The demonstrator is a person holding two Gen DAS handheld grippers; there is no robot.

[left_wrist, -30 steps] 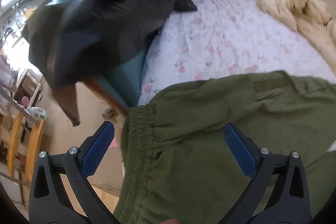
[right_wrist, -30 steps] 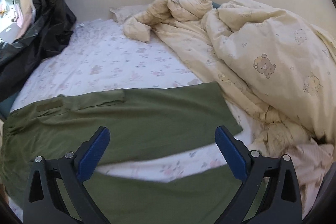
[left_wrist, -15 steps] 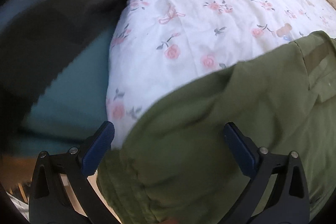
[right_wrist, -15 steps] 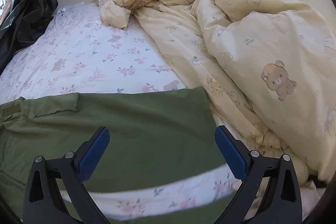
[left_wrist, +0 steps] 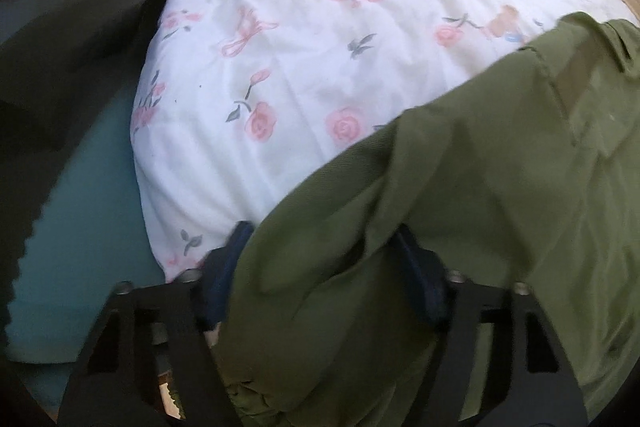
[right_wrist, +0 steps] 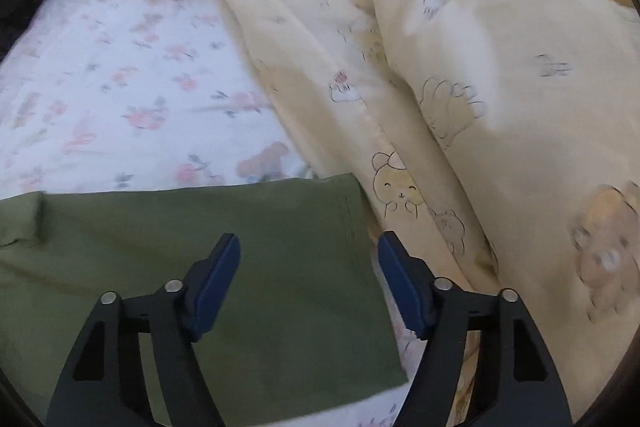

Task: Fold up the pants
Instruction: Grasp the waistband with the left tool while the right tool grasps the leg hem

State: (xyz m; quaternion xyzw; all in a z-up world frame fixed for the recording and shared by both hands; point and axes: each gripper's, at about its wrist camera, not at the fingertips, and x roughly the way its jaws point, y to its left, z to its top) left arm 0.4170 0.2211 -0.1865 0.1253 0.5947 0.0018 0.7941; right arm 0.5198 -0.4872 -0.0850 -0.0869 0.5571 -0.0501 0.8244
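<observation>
Left wrist view: olive-green cotton pants (left_wrist: 460, 195) lie on a white bedsheet printed with pink roses (left_wrist: 320, 47). The waist end is bunched up between the blue-padded black fingers of the left gripper (left_wrist: 324, 267). Its jaws are closing, with a raised fold of green cloth between them. The cloth covers most of both pads; whether they press on it yet I cannot tell. A dark grey-black garment (left_wrist: 80, 7) lies at upper left, over a teal surface (left_wrist: 92, 207) beside the sheet.

Right wrist view: the far end of one pant leg lies flat on the sheet, its hem edge just beside a rumpled cream duvet with bear prints (right_wrist: 480, 67). The right gripper (right_wrist: 308, 279) is above that hem corner, jaws closing. The left pad is over the green cloth, the right pad just past the hem over the sheet. The cloth between them is flat, not gripped. This frame is motion-blurred.
</observation>
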